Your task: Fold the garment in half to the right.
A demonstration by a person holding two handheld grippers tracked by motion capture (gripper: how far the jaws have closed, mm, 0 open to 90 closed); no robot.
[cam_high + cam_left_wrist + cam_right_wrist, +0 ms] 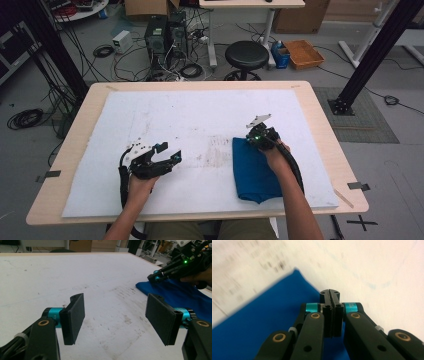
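A folded blue cloth [252, 170] lies on the right half of the white mat [190, 110]. My right gripper [251, 139] is shut, its tips low at the cloth's far edge. In the right gripper view the right gripper [330, 293] has its jaws pressed flat together over the blue cloth [257, 322], and I see no fabric between them. My left gripper [169, 152] hovers open over bare mat to the left of the cloth. In the left gripper view the left gripper [116, 315] holds nothing, with the blue cloth [180, 295] and the right gripper [152, 277] beyond it to the right.
The mat covers most of a wooden table [322, 135] and carries dark smudges [212, 155] near its middle. Past the far edge stand a black stool [246, 55], computer towers [165, 35] with cables, and an orange tray [303, 53] on the floor.
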